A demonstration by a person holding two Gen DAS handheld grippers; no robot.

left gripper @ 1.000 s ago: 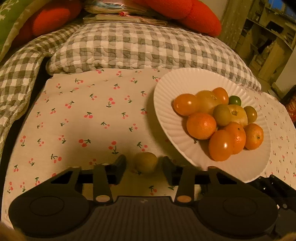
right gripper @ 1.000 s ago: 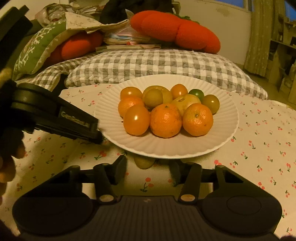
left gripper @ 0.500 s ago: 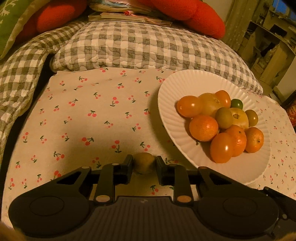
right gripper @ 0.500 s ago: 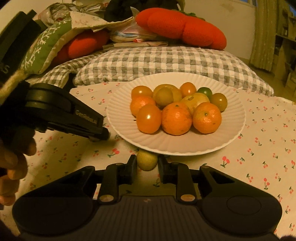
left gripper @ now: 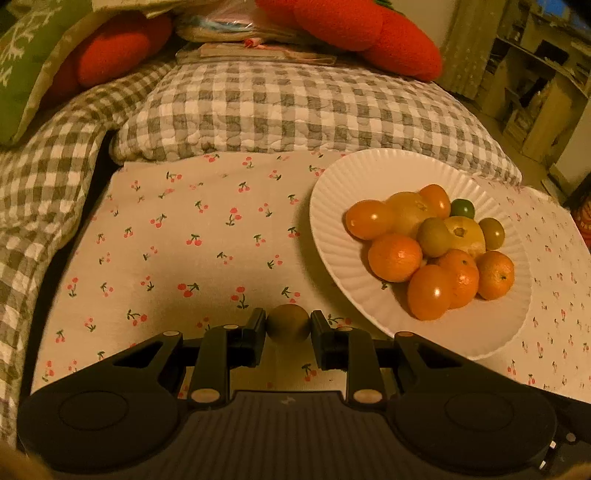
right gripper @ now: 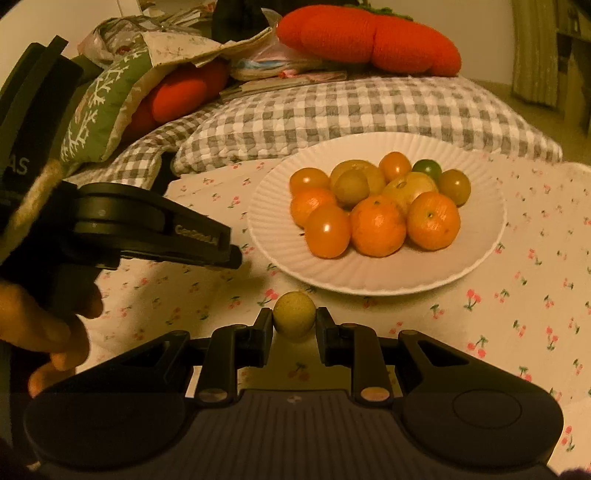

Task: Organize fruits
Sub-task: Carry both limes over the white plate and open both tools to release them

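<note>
A white ridged plate sits on the cherry-print cloth and holds several tangerines, orange tomatoes and small green fruits. My left gripper is shut on a small brownish-green fruit, just left of the plate's near rim. My right gripper is shut on a small yellow-green fruit in front of the plate. The right wrist view shows the left gripper from the side, in a person's hand; its fruit is hidden there.
The cherry-print cloth spreads out left of the plate. A grey checked quilt rises behind it, with red plush cushions and a green pillow on top. Shelves stand at the far right.
Both grippers' jaws have closed from open onto the small fruits between them. The right gripper's fruit, first tucked at the plate's rim, now shows clear of it.
</note>
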